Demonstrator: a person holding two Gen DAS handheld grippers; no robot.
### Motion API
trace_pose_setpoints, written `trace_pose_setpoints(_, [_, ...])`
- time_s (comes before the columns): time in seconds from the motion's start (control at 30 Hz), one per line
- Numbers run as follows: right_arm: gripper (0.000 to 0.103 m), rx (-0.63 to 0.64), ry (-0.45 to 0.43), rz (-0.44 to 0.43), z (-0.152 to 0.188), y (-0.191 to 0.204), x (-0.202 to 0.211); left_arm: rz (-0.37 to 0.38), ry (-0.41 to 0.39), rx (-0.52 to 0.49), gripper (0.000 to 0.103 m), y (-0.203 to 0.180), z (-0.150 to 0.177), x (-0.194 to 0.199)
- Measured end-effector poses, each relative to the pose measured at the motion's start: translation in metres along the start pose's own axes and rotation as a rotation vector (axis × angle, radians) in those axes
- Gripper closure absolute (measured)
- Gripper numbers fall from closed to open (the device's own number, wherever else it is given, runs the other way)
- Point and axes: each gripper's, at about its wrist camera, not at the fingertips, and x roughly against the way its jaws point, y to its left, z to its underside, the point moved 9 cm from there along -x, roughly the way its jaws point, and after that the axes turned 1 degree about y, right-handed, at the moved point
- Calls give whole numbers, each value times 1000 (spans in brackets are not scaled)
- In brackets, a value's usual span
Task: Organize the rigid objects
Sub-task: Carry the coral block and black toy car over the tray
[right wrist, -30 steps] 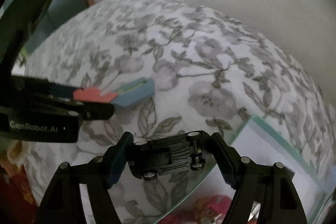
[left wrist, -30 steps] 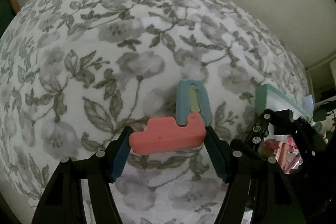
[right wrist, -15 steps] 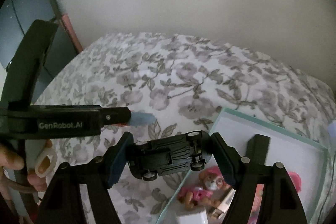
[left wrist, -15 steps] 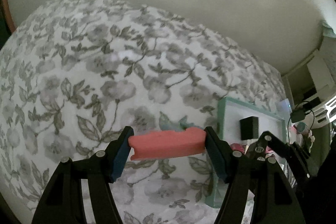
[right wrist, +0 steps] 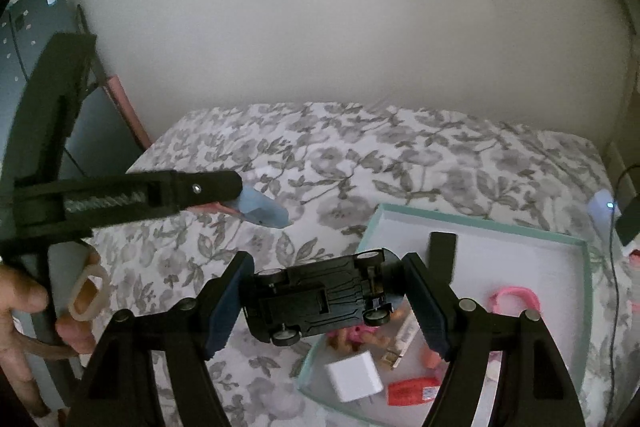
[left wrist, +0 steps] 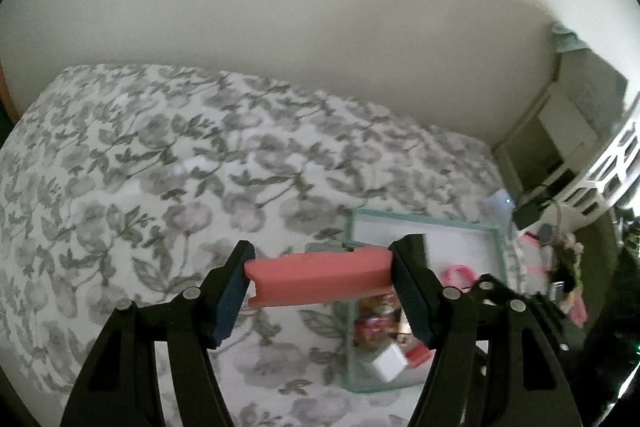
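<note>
left hand-held gripper (left wrist: 318, 281) clamping pink block (left wrist: 318, 283) — right hand-held gripper (right wrist: 326, 297) clamping toy car (right wrist: 320, 301)

Bed (right wrist: 400, 163) w/ white cover in grey floral print fills mid-frame, far edge up against a plain off-white wall (right wrist: 340, 7); light dim, flat, no window seen. Left of bed: dark blue-grey cabinet or panel (right wrist: 36, 27) and a pinkish strip (right wrist: 128, 111) leaning at the bed's corner. Right of bed in left wrist view: pale shelving/cupboard unit (left wrist: 572, 123) in the room corner, white lattice-sided basket (left wrist: 612, 163) nearer the camera, clutter below it too blurred to ID.
</note>
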Motion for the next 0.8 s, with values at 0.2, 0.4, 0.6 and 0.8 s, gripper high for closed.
trace_pose_setpoints(0.2, [25,-82,29,58,9,-38,-3,-4,-11,-25,33,-22,1,2])
trace_pose_setpoints(0.4, [25,-185,71,144,21,-87,-8,17,35,-42,33,-47,14,-16])
trace_pose_setpoints(0.6, [25,-335,92,217,36,-139,-1,22,76,-105,33,-80,31,-31])
trace_pose_setpoints(0.8, [25,-392,67,318,43,-183,19,54,104,-110,33,-102,44,-43])
